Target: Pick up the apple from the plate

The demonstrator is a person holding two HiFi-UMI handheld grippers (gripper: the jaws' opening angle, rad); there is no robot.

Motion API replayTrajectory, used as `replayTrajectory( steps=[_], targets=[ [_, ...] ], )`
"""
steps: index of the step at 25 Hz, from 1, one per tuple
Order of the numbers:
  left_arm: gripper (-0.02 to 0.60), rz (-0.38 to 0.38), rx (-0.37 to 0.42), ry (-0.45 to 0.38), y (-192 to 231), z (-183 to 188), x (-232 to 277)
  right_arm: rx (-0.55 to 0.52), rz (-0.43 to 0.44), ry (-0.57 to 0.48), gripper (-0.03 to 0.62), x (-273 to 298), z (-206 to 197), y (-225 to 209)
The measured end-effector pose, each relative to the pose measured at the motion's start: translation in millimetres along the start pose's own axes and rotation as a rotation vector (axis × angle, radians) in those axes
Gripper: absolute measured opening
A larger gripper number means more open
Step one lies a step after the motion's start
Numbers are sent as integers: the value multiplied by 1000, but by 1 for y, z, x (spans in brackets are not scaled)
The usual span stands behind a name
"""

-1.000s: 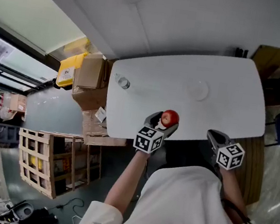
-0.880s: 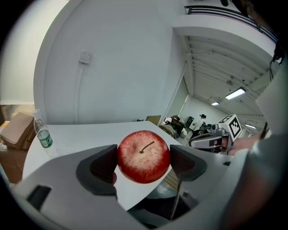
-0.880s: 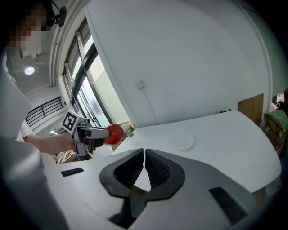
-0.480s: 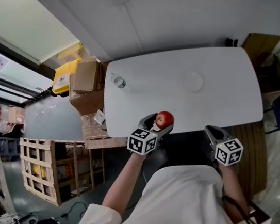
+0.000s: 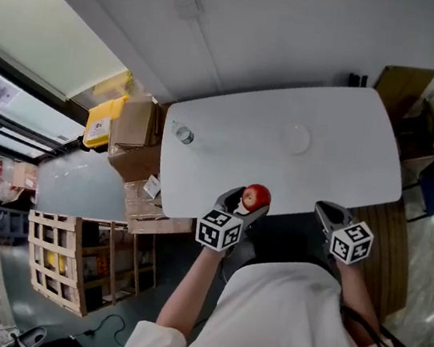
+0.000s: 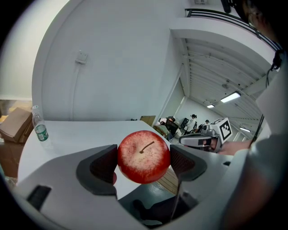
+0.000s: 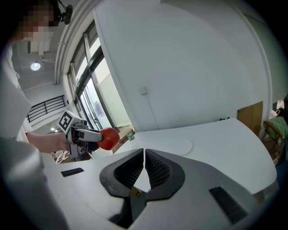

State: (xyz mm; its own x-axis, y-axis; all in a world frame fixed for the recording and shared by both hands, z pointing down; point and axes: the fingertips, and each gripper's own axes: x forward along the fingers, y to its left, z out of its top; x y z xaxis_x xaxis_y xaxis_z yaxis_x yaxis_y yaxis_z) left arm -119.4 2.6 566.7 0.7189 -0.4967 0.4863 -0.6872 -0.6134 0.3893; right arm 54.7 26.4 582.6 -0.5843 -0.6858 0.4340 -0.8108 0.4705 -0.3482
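The left gripper (image 5: 250,201) has its jaws closed on the red apple (image 6: 144,156), one pad pressed against each side, stem facing the camera. In the head view the apple sits in the lower middle of the frame, over the near edge of the white bench (image 5: 351,140) and well apart from the pale plate (image 5: 295,138) at centre. The right gripper (image 7: 144,168), lower right, has its jaws together with nothing between them. A water bottle (image 5: 183,133) stands at the bench's left end.
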Motion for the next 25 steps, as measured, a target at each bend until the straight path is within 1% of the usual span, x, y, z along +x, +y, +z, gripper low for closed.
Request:
replayTrajectory(
  steps=[3,8,16,25],
  targets=[
    [365,-7,-29,-29,-9,7,2,-17,26,0,37,-1,2,-6],
    [365,9,-49,-50,-19,12,8,-38,48,-4,37,-4,13,-19],
    [365,29,-39,-89,-34,30,17,-61,76,-6,35,-10,24,-34],
    [365,37,-39,-99,-40,29,19,-79,96,-12,35,-15,27,-37]
  ],
)
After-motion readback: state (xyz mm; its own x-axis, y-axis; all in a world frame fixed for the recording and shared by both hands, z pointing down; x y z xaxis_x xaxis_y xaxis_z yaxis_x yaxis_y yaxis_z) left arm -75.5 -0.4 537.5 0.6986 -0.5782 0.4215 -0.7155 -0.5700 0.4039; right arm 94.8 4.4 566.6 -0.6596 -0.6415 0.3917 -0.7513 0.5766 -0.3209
